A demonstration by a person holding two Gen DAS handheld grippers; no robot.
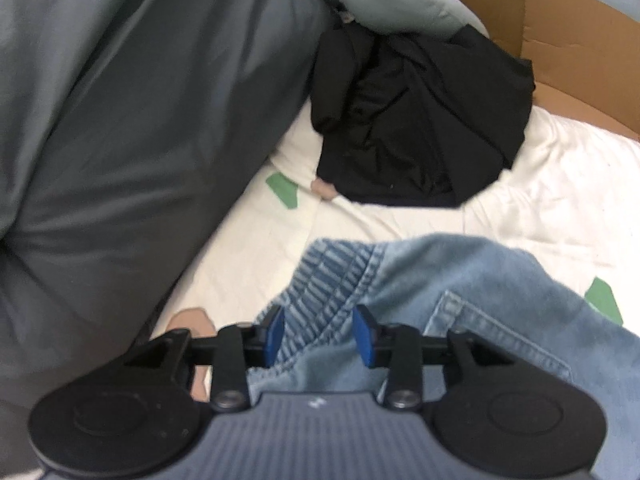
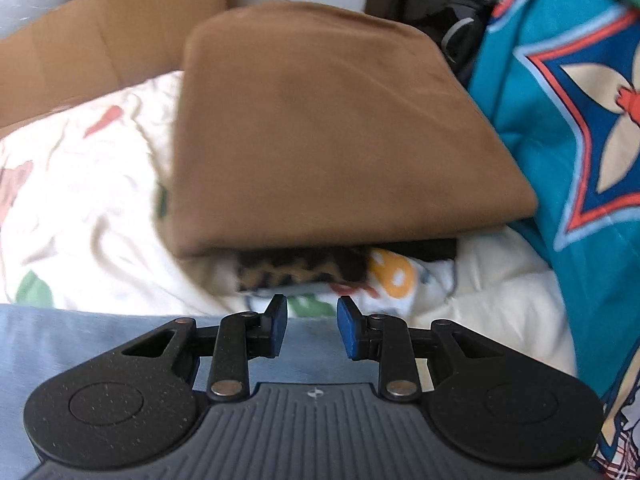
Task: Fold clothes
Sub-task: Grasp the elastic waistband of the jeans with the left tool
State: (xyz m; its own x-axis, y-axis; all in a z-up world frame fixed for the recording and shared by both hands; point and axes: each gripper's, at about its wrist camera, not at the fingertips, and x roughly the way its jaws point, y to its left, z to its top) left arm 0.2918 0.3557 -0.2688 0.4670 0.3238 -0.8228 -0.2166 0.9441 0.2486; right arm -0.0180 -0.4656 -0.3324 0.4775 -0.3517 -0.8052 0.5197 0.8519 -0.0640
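Observation:
Light blue jeans (image 1: 460, 280) lie bunched on the white printed bedsheet (image 1: 540, 200). In the left wrist view my left gripper (image 1: 320, 334) is shut on their ribbed elastic waistband (image 1: 320, 276), which is gathered between the blue pads. A back pocket shows just right of that grip. In the right wrist view the same pale denim (image 2: 80, 344) runs under my right gripper (image 2: 312, 328) and fills the lower gap between its pads, which hold its top edge. Both views are slightly blurred.
A crumpled black garment (image 1: 420, 120) lies further up the bed, with a big grey cloth (image 1: 120, 120) at left and a cardboard box (image 1: 580, 40) behind. Ahead of the right gripper, a folded brown garment (image 2: 328, 140) tops a leopard-print item (image 2: 300, 268). Teal patterned fabric (image 2: 560, 120) hangs at right.

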